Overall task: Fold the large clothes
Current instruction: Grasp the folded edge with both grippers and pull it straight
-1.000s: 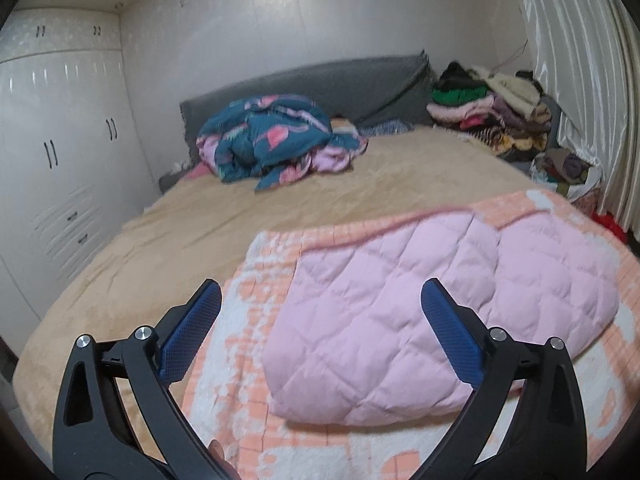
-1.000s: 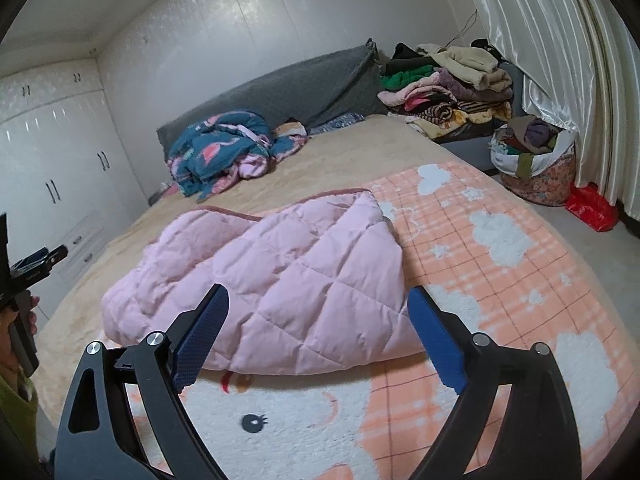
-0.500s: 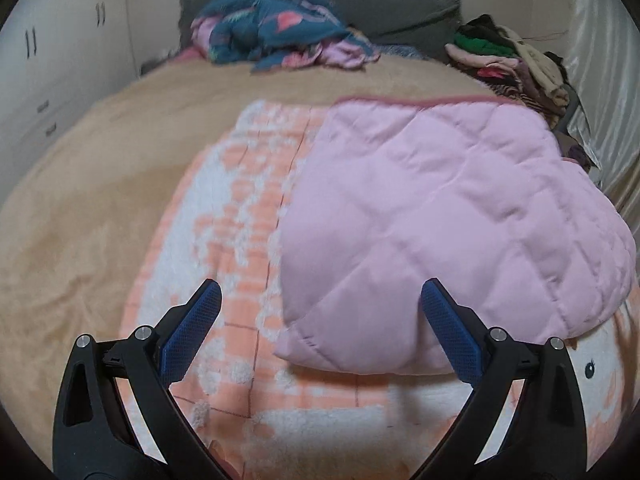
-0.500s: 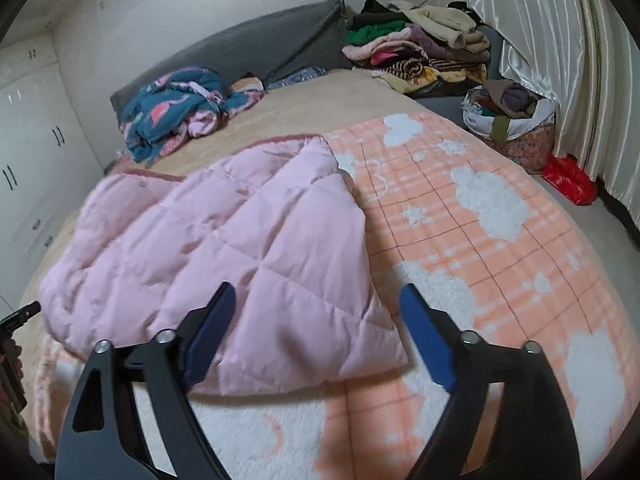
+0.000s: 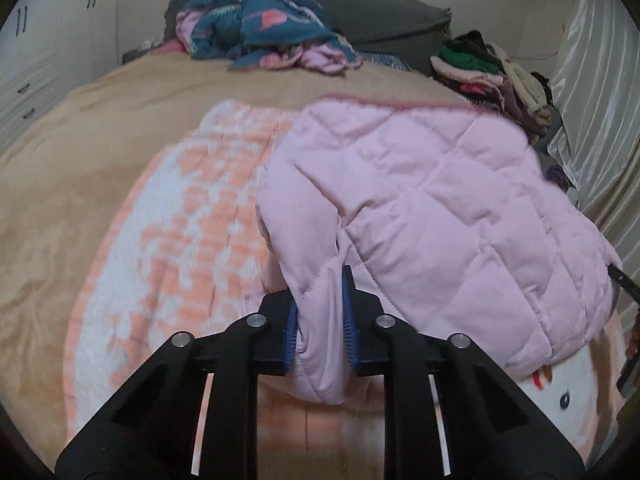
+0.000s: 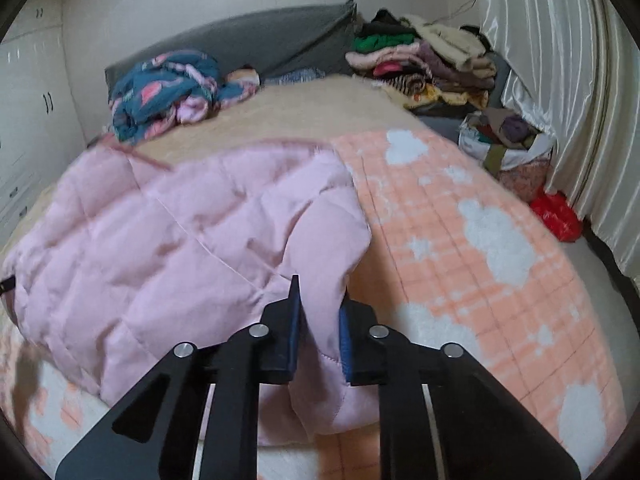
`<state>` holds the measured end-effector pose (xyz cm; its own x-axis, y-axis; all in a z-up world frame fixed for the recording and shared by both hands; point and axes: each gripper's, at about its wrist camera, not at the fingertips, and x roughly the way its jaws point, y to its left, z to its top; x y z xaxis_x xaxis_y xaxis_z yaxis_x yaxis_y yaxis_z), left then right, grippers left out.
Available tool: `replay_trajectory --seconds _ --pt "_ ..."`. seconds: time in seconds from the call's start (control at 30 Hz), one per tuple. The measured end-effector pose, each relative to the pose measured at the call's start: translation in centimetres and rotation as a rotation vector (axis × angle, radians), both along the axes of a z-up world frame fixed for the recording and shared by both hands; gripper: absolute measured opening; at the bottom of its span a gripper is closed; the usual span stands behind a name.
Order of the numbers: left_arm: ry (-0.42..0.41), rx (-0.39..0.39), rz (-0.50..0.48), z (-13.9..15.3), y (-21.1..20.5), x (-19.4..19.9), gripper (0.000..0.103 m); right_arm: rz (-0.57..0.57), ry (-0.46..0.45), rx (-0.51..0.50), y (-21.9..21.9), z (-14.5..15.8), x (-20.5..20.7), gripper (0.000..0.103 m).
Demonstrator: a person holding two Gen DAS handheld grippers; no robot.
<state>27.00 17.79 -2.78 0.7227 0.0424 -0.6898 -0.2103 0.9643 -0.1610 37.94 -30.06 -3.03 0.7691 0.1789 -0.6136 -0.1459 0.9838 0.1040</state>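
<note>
A pink quilted jacket (image 5: 420, 200) lies spread on the orange-and-white blanket (image 5: 192, 216) that covers the near end of the bed. My left gripper (image 5: 320, 320) is shut on the jacket's near left corner, and the padded cloth bulges between its blue pads (image 5: 347, 312). In the right wrist view the same jacket (image 6: 180, 240) fills the left half. There my right gripper (image 6: 320, 320) is shut on its near right corner, with a fold of pink cloth pinched between the pads and hanging below them.
A crumpled teal and pink quilt (image 5: 260, 28) lies by the grey headboard (image 6: 260, 44). Stacked clothes (image 6: 420, 60) sit at the far right, with a bag of clothes (image 6: 504, 140) and a red bag (image 6: 556, 212) on the floor by the curtain (image 6: 568, 80). White wardrobes (image 5: 40, 40) line the left wall.
Both grippers came down and forward to the jacket's near edge and went from wide open to shut on its two corners. The cloth now puckers around each grip.
</note>
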Motion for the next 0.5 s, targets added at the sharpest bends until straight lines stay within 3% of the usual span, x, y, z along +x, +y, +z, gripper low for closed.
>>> replay_trajectory --seconds 0.2,0.5 --pt "-0.008 -0.013 0.049 2.0 1.3 3.7 0.01 -0.05 -0.02 0.029 0.4 2.7 4.7 0.014" --pt "0.088 0.066 0.091 -0.9 0.8 6.9 0.011 -0.12 0.122 -0.023 1.5 -3.3 8.7 0.014"
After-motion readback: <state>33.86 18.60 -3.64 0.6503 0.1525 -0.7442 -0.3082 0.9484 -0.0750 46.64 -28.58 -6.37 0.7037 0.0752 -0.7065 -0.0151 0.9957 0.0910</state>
